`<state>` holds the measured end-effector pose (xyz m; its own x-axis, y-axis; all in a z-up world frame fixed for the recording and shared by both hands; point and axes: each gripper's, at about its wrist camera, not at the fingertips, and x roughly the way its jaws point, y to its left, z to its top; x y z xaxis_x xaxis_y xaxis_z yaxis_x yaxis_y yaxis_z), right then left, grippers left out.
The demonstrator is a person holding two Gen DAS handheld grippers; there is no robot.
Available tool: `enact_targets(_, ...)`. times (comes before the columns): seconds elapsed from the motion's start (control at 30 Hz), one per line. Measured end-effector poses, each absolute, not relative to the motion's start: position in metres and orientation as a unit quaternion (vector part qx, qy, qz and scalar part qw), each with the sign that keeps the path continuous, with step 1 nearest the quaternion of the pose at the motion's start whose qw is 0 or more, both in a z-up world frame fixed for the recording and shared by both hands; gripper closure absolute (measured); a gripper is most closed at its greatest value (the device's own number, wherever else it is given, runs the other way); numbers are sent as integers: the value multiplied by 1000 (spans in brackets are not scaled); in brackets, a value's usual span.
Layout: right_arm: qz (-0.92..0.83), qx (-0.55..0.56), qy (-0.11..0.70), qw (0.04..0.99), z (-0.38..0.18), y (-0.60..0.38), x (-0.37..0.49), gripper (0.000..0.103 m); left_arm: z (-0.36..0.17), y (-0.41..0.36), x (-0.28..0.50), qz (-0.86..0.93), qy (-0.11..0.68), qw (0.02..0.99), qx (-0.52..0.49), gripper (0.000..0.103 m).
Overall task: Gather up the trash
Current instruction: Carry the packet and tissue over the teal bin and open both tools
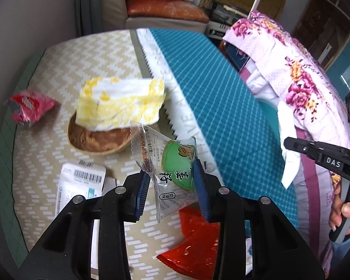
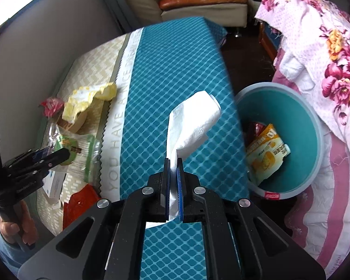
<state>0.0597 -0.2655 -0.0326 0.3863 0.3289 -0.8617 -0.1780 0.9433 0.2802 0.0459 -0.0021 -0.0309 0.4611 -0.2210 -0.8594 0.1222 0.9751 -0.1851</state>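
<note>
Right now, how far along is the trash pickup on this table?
Partly done: the round teal bin already holds a yellow snack bag. In hand: the left gripper grips a clear green-printed wrapper; the right gripper pinches a white tissue. Left: red foil wrapper, pink packet, barcoded paper.

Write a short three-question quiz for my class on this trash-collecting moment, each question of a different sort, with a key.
1. True or false: the right tool grips a white tissue.
2. The left tool holds: A) red wrapper B) clear snack packet with a green label C) barcode slip.
3. Fill in: the teal bin already contains a ____ snack bag.

Key: 1 true; 2 B, the clear snack packet; 3 yellow, the yellow snack bag.
</note>
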Motion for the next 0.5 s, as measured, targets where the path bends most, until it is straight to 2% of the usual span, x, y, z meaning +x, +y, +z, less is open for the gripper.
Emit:
enact_targets(0.2, 131, 106, 508, 844, -20, -305, 65, 98, -7, -33, 56, -125, 495, 859, -28, 65)
enact_targets(0.5, 79, 140, 481, 862, -11, -381, 68, 98, 8, -144, 91, -206, 487, 848, 28, 65)
